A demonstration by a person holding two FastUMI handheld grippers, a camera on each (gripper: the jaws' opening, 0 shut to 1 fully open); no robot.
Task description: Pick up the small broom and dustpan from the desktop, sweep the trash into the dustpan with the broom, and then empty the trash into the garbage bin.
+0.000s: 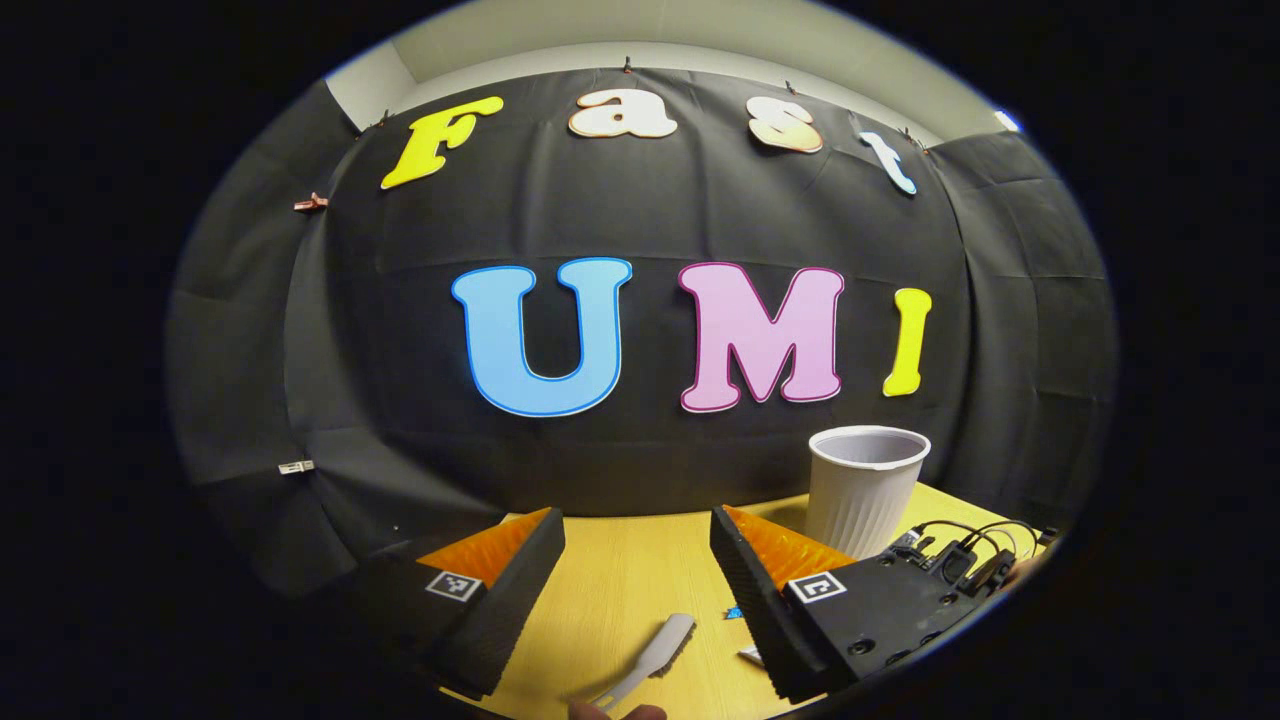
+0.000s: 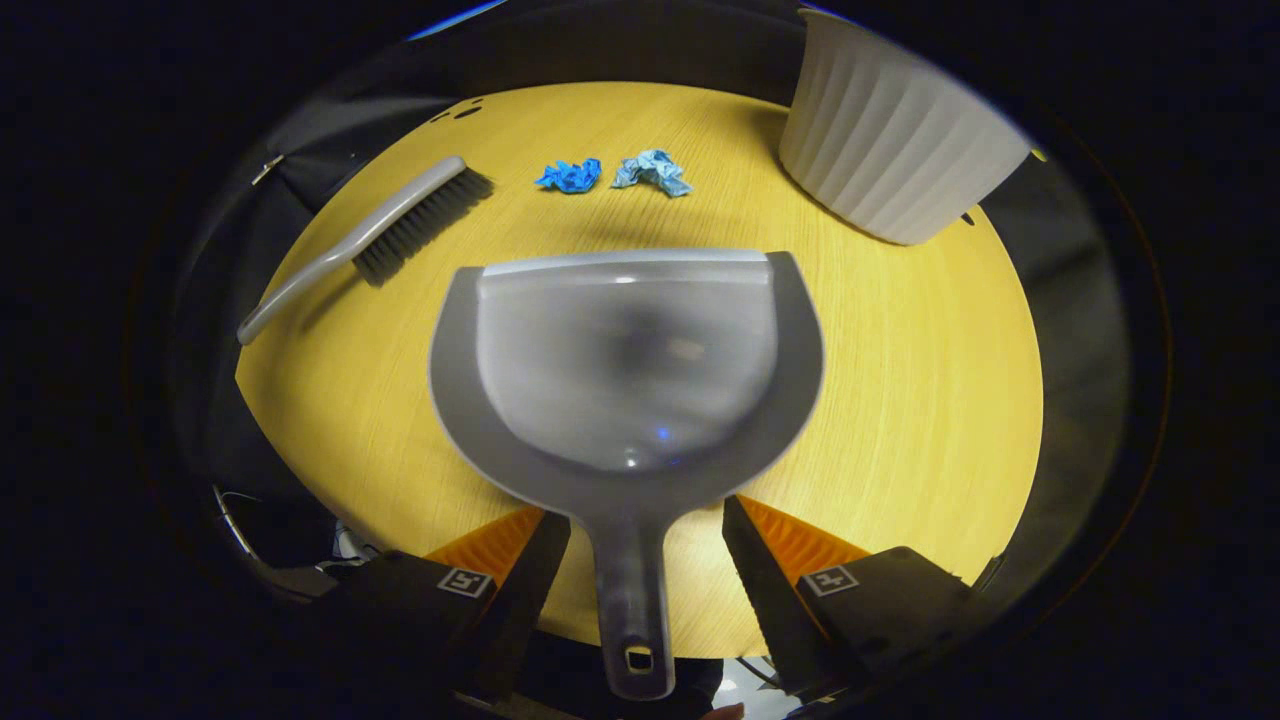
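In the right gripper view a grey dustpan [image 2: 625, 370] lies flat on the yellow desktop [image 2: 900, 400], mouth pointing away. Its handle [image 2: 630, 600] runs back between the fingers of my right gripper [image 2: 635, 535], which is open with a gap on each side. The grey broom [image 2: 400, 225] lies at the far left, bristles facing right. Two crumpled blue scraps [image 2: 570, 175] [image 2: 650, 170] sit beyond the dustpan's mouth. My left gripper [image 1: 637, 545] is open and held above the desk, with the broom [image 1: 660, 645] lying below between its fingers.
A white ribbed bin [image 2: 900, 140] stands at the far right of the desk and shows as a cup shape [image 1: 865, 490] in the left gripper view. Black cables [image 1: 960, 555] lie at the desk's right edge. The black cloth wall closes the back.
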